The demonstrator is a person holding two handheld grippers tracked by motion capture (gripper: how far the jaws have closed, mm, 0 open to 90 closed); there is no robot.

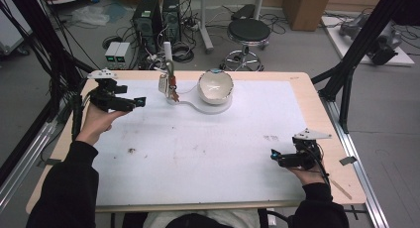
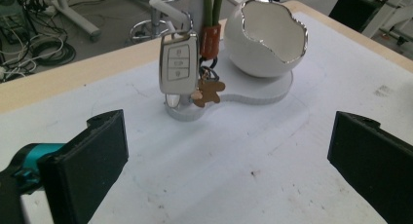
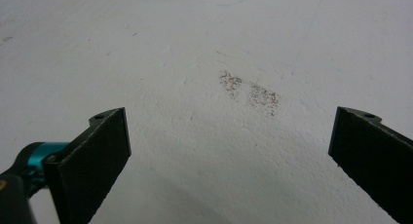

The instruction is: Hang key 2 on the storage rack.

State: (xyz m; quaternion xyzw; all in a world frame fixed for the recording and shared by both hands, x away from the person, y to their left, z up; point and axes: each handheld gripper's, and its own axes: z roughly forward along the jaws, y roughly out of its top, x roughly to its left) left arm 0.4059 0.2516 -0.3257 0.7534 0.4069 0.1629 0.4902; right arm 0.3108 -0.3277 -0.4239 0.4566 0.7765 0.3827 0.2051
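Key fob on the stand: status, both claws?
Left claw open, aimed at key fob, apart from it. Right claw open over bare mat. Fob hangs beside egg-shaped bowl. Path unobstructed.

White car key [image 2: 178, 63] – silver-rimmed white bowl [image 2: 267, 38] – black tongs [image 2: 229, 160]

Stand top: my left gripper view cuts the green stems [image 2: 212, 7] off at twelve o'clock.
Key fob [image 1: 163, 84]: buttons too small from above.
My jaws: outer ends cropped at the views' edges.
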